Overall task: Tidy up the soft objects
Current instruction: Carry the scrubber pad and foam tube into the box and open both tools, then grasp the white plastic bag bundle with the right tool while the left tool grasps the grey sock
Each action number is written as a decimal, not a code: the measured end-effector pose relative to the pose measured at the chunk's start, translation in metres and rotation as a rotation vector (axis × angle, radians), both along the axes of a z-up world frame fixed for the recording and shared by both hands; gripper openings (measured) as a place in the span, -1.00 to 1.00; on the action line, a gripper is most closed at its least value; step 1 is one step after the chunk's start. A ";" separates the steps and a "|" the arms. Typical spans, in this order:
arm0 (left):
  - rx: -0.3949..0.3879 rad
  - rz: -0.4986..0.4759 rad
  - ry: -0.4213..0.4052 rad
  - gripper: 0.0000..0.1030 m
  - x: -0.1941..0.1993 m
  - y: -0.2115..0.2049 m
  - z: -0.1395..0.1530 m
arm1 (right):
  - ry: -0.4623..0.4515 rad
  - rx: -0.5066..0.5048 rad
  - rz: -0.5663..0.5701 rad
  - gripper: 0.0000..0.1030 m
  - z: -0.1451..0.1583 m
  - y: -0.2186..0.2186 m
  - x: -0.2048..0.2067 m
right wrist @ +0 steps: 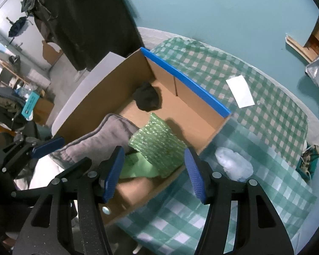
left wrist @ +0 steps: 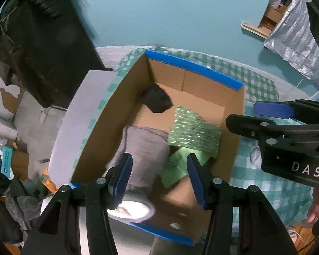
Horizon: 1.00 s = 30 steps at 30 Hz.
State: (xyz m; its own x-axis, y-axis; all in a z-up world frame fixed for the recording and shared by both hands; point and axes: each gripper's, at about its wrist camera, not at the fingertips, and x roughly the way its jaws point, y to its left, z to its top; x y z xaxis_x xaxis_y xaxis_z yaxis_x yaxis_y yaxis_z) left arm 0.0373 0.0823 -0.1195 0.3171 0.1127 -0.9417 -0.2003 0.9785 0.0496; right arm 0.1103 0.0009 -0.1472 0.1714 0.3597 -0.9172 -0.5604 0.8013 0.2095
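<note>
Left claw: my left gripper [left wrist: 159, 178] stood released above the near end of the box, nothing between its blue ribbed pads.
Right claw: my right gripper [right wrist: 154, 170] was also released and empty; its last widening was too small to count as motion. It hung over the box's near right wall.
Container: the open brown cardboard box with blue tape on its rims [left wrist: 193, 68] lay on the table with the green-and-white checked cloth [right wrist: 255, 110], near the cloth's left edge, I think so that both claws could reach in from above.
Grey thing: the soft grey knitted cloth, folded thick [left wrist: 142, 148], leaned against the box's left wall at the near end.
Green thing: the green bubble-wrap sheet, bumpy and shiny [left wrist: 193, 131], lay beside it, partly over a pale green flat paper [right wrist: 138, 165].
Dark thing: the crumpled black fabric piece [right wrist: 147, 98] sat in the far left corner.
Left outside: a white fluffy lump [right wrist: 234, 165] rested on the cloth, just beside the box's right wall, probably next to go in.
</note>
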 end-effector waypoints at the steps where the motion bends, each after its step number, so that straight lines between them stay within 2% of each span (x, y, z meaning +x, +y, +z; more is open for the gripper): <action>1: -0.002 -0.007 -0.002 0.05 0.001 -0.004 0.001 | -0.002 0.000 -0.003 0.15 0.001 -0.003 0.000; 7: 0.008 -0.053 -0.011 0.05 0.003 -0.028 0.001 | -0.011 -0.005 -0.031 0.16 0.004 -0.025 0.001; 18: -0.020 -0.114 -0.011 0.05 0.008 -0.069 0.000 | -0.021 -0.026 -0.085 0.16 0.004 -0.070 0.002; 30: -0.085 -0.114 0.028 0.05 0.013 -0.107 -0.020 | -0.017 -0.116 -0.061 0.17 -0.021 -0.111 0.009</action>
